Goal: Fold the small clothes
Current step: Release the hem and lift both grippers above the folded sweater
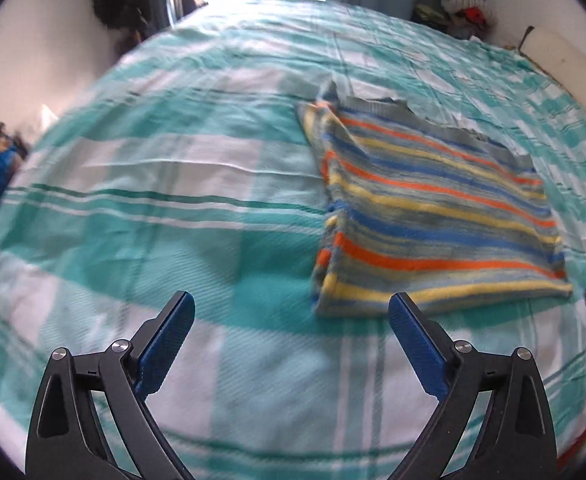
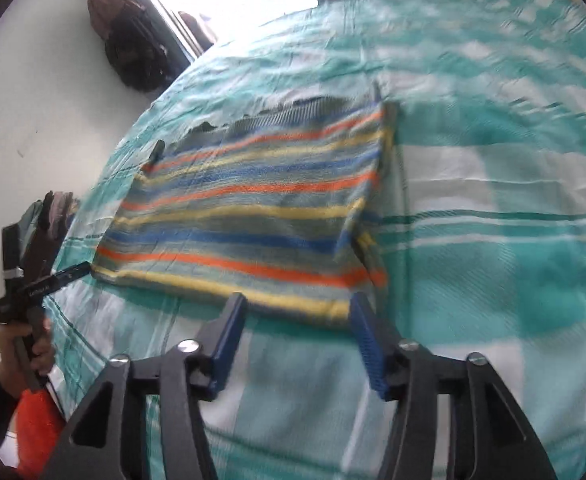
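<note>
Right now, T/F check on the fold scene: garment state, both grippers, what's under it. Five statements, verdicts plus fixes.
1. The striped garment lies folded on the bed sheet. True.
2. The left gripper is clamped on the garment. False: its jaws are apart and hold nothing, with the garment ahead and to the right of them.
3. The right gripper is open, its fingertips at the garment's near edge. True.
4. The sheet is plain white. False: it is teal and white plaid.
5. The garment has orange, blue and yellow stripes. True.
</note>
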